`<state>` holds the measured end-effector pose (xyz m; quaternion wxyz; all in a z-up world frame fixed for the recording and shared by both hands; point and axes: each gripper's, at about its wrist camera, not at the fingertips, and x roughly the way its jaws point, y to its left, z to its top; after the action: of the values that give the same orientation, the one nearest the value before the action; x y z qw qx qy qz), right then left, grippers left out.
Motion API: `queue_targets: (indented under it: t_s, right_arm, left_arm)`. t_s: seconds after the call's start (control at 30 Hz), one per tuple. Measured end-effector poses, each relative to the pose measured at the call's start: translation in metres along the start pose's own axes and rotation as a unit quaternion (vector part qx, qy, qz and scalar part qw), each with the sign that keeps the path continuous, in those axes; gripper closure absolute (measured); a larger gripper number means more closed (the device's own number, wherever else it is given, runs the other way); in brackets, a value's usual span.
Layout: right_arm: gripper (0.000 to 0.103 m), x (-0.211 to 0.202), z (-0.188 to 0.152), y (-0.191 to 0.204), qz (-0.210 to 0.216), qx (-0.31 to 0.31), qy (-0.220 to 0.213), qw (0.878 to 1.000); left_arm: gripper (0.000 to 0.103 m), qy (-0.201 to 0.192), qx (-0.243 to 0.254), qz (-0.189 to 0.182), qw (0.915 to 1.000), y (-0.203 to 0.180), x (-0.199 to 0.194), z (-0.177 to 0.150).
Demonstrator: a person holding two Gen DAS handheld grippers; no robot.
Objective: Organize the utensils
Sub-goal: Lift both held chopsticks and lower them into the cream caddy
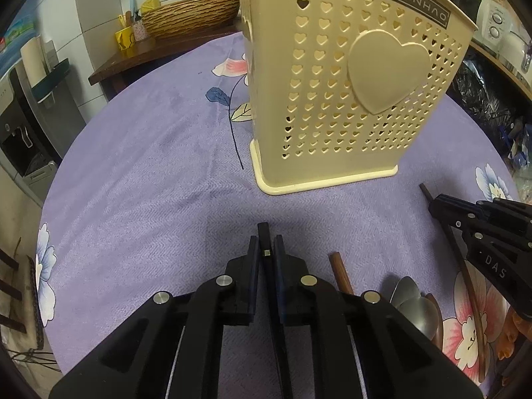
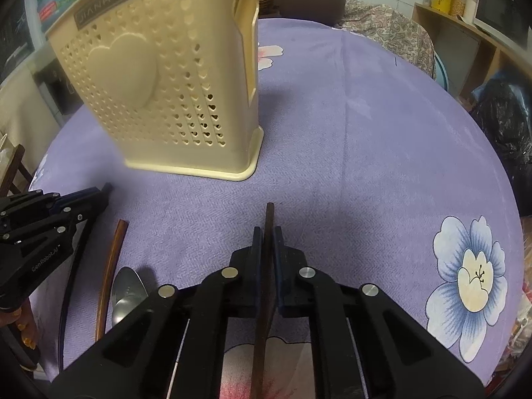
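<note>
A cream plastic utensil holder (image 1: pixel 345 76) (image 2: pixel 166 89) with heart-shaped holes stands upright on the purple cloth, just beyond both grippers. My left gripper (image 1: pixel 266 249) is shut on a black chopstick (image 1: pixel 265 232) whose tip pokes out ahead of the fingers. My right gripper (image 2: pixel 267 239) is shut on a dark brown chopstick (image 2: pixel 268 219), also pointing at the holder. Between the grippers on the cloth lie a brown chopstick (image 1: pixel 340 272) (image 2: pixel 111 259) and a steel spoon (image 1: pixel 410 302) (image 2: pixel 128 289). The right gripper (image 1: pixel 442 206) shows in the left wrist view, the left gripper (image 2: pixel 103 193) in the right.
The round table (image 1: pixel 139 173) carries a purple floral cloth. A wooden side table with a woven basket (image 1: pixel 189 13) and yellow cups stands behind it. A water dispenser (image 1: pixel 23 126) is at the left. Shelves and a black bag (image 2: pixel 505 126) are at the right.
</note>
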<state>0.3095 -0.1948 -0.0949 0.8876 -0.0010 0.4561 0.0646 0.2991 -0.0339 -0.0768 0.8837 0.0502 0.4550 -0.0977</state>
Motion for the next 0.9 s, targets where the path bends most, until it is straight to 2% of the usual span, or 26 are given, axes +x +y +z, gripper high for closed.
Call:
queue_targets:
  t_s: [0.17,0.33,0.63,0.8,0.9]
  right_arm:
    - [0.096,-0.011,0.005,-0.011,0.015,0.013,-0.024,1.0]
    - [0.096,-0.057,0.007,-0.014,0.036,0.018,-0.072,0.997]
    - [0.097,-0.169,0.004,-0.025,0.067,0.003,-0.175,0.982]
    - [0.097,-0.204,0.004,-0.029,0.075,0.005,-0.204,0.976]
    - [0.097,-0.211,0.007,-0.03,0.075,0.002,-0.209,0.975]
  left_arm:
    - [0.094,-0.01,-0.006,-0.01,0.9999,0.002,-0.006,0.0]
    - [0.094,-0.052,-0.016,-0.025,0.9982,0.011,-0.04,0.003]
    - [0.094,-0.172,-0.027,-0.049,0.9834,0.03,-0.149,0.009]
    - [0.094,-0.199,-0.03,-0.046,0.9784,0.032,-0.172,0.014]
    - [0.094,-0.205,-0.029,-0.044,0.9774,0.031,-0.176,0.016]
